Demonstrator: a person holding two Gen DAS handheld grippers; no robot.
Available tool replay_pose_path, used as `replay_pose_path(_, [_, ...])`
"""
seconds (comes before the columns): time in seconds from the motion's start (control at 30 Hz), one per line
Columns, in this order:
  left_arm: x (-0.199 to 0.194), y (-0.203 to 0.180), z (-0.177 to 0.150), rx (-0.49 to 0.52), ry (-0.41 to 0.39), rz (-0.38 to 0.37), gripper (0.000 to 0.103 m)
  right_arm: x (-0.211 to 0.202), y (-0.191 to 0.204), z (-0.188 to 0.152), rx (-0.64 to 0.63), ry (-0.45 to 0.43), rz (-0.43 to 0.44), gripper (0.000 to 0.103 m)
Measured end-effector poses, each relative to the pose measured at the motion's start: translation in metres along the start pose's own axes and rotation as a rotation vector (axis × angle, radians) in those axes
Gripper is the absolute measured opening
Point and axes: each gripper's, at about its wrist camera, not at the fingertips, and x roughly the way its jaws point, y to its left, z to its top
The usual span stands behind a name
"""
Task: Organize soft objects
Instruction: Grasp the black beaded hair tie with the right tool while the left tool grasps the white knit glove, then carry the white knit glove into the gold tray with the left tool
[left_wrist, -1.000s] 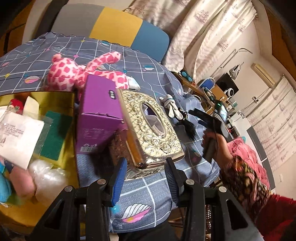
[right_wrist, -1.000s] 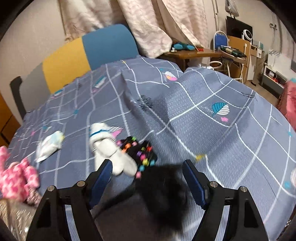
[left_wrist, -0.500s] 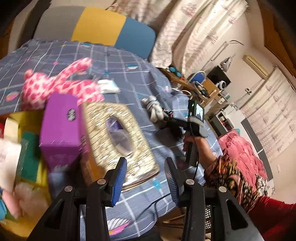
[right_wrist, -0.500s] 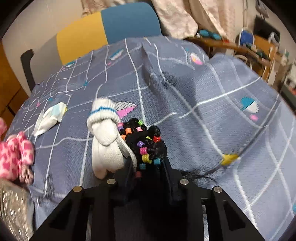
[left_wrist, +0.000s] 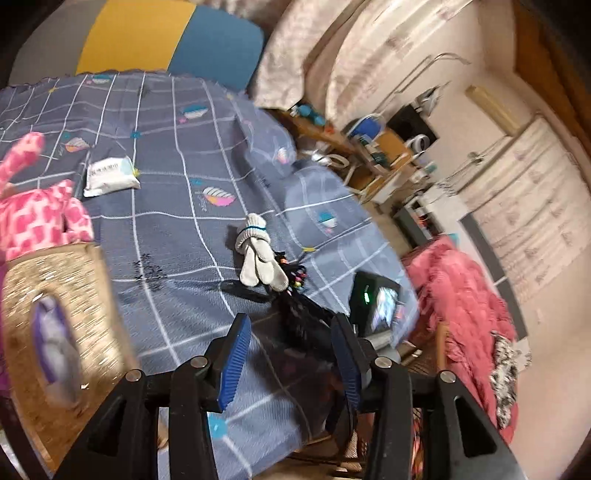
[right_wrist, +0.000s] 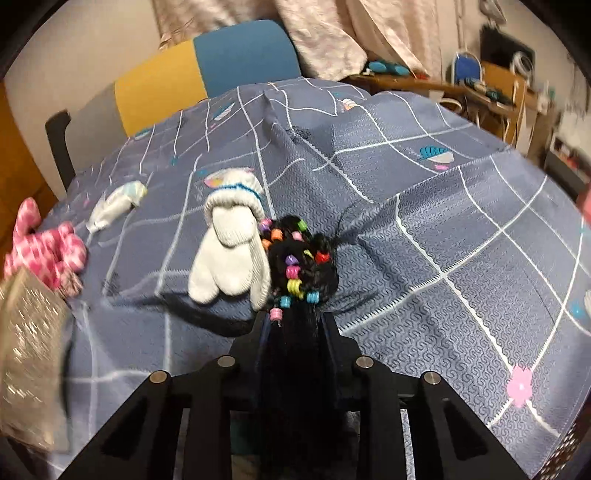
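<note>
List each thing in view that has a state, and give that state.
Right claw: shut on the black beaded hairpiece.
Left claw: open, nothing between its pads; it has just been opening.
Black beaded hairpiece: gripped at its near end, beaded end beside the white socks.
White socks: rolled as a pair, lying on the blanket.
Pink toy: lying flat.
Wipes pack: lying flat.

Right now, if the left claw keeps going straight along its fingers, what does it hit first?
Probably the black beaded hairpiece held by the right claw; it lies just ahead between the left claw's open fingers. Depth is unclear.
</note>
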Motion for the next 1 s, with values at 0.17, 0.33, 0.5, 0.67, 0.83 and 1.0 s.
replay_pose_path(0.17, [0.057,-0.007,0.022,-0.03,0.054,0.058,0.046,0.008,0.001,-0.014,-0.061,-0.092,0.008,0.025])
replay_pose_path(0.33, [0.107,-0.003,0.045,-0.065,0.068,0.13,0.047,0.005,-0.024,-0.021,0.072,-0.137,0.077,0.014])
replay_pose_path(0.5, [0.168,0.003,0.061,-0.019,0.155,0.157,0.05,0.005,-0.022,-0.02,0.082,-0.149,0.085,0.014])
replay_pose_path(0.67, [0.205,0.017,0.072,-0.035,0.183,0.186,0.051,0.006,-0.026,-0.026,0.104,-0.154,0.108,0.014])
replay_pose_path(0.83, [0.228,0.022,0.08,0.011,0.184,0.225,0.056,0.008,-0.03,-0.026,0.111,-0.154,0.114,0.014])
replay_pose_path(1.0, [0.238,0.033,0.075,0.008,0.185,0.239,0.043,0.009,-0.032,-0.025,0.117,-0.155,0.117,0.014])
